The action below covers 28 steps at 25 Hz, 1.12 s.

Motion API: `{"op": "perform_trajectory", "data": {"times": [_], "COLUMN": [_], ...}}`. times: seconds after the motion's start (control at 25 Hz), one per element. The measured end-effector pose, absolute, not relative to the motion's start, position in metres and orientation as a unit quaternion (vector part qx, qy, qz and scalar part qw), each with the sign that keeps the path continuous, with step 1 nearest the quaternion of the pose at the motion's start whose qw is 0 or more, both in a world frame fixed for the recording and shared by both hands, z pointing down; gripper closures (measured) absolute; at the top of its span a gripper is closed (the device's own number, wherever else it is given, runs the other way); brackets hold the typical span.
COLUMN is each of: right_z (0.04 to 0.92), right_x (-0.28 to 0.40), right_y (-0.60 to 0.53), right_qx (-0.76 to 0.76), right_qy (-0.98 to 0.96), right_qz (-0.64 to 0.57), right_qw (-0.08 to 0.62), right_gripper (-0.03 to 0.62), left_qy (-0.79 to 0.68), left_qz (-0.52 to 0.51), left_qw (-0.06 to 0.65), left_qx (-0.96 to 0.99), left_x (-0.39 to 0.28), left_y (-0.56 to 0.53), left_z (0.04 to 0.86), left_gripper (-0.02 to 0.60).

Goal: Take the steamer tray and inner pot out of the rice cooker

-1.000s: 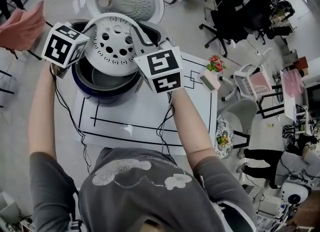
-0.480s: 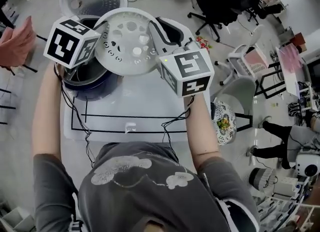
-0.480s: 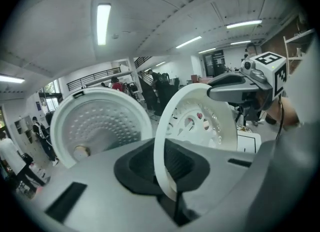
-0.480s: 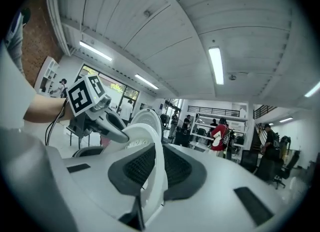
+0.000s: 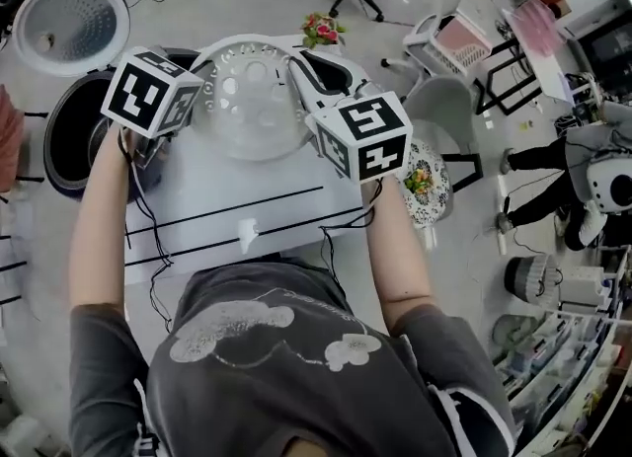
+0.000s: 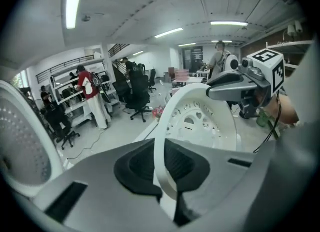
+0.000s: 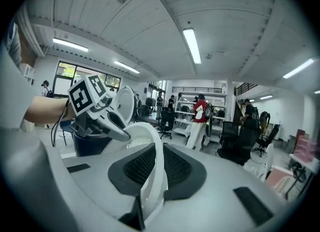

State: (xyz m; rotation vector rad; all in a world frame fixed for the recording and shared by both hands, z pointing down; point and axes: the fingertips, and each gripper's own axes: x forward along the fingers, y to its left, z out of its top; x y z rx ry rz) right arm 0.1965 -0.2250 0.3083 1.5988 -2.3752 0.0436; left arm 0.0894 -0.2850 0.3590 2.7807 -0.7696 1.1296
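Shifted white perforated steamer tray [image 5: 252, 100] off dark rice cooker [image 5: 69, 139], above worktop's [image 5: 237, 184] far edge.
Pinched tight at rim by left gripper [image 6: 167, 173], right gripper [image 7: 150, 176]; inner pot next.

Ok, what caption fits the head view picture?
Left tongs and right tongs hold the tray by its rim over the table, right of the open cooker.
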Motion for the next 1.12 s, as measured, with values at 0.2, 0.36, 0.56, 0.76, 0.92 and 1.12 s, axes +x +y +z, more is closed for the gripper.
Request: {"op": "perform_trajectory", "data": {"times": [0.2, 0.36, 0.56, 0.76, 0.92, 1.12], "right_z": [0.372, 0.421, 0.474, 0.508, 0.536, 0.558], "right_x": [0.24, 0.26, 0.279, 0.299, 0.312, 0.317], "right_y": [-0.208, -0.193, -0.18, -0.171, -0.166, -0.172], "right_qx": [0.56, 0.558, 0.557, 0.555, 0.554, 0.553], "right_qy": [-0.808, -0.8, -0.789, -0.781, -0.774, -0.771], "right_qz": [0.079, 0.12, 0.152, 0.177, 0.194, 0.2], "right_qw": [0.164, 0.184, 0.208, 0.224, 0.237, 0.246], "right_gripper": [0.53, 0.53, 0.53, 0.53, 0.53, 0.53], "left_qy": [-0.208, -0.182, -0.161, -0.146, -0.146, -0.153], "left_qz": [0.396, 0.418, 0.441, 0.459, 0.475, 0.478], "left_qw": [0.06, 0.087, 0.12, 0.125, 0.128, 0.143], "left_qx": [0.892, 0.886, 0.875, 0.867, 0.858, 0.853], "left_x": [0.134, 0.156, 0.174, 0.192, 0.204, 0.207], "left_y": [-0.267, -0.249, -0.233, -0.224, -0.219, -0.223], "left_z": [0.422, 0.468, 0.521, 0.55, 0.573, 0.589], "left_gripper": [0.549, 0.549, 0.549, 0.548, 0.548, 0.549]}}
